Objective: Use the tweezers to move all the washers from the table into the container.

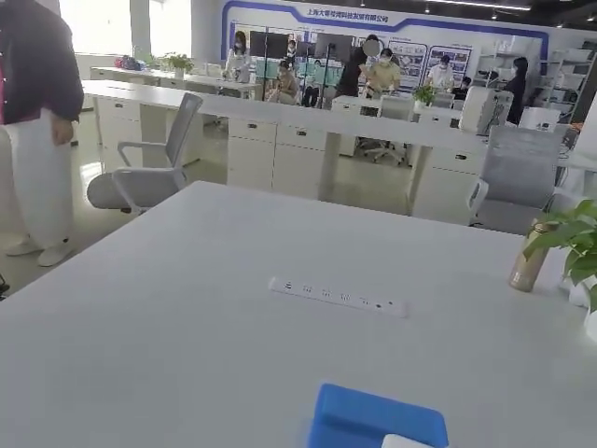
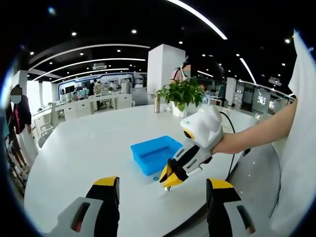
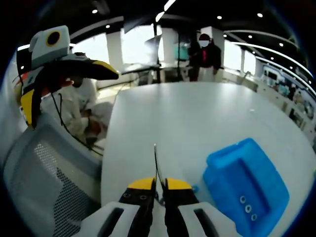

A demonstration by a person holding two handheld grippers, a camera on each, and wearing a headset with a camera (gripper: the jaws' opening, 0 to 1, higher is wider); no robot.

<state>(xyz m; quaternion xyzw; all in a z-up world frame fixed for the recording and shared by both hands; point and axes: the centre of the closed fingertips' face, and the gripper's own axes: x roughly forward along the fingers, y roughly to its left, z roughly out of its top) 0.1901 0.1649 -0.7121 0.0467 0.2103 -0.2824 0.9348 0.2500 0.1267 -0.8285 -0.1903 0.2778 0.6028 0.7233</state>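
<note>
Three washers (image 3: pixel 248 208) in container (image 3: pixel 219 175), right gripper view | right jaws pinch tweezers (image 3: pixel 155 165) | left jaws spread

I'm looking across a big white table (image 1: pixel 187 355) with a white power strip (image 1: pixel 338 297) lying flat near its middle. Beyond the strip and to its left I've got a grey mesh office chair (image 1: pixel 140 187) on a pale glossy floor (image 1: pixel 210 168), and behind that a long white counter (image 1: pixel 280 140) with drawers. Far back past the strip there's a blue-framed display wall (image 1: pixel 382 23) and bright windows (image 1: pixel 98 23) off to its left. Right of the strip stand a metal bottle (image 1: pixel 530 257) and a leafy plant (image 1: pixel 574 243), with long light strips (image 2: pixel 197 17) on a dark ceiling above.
</note>
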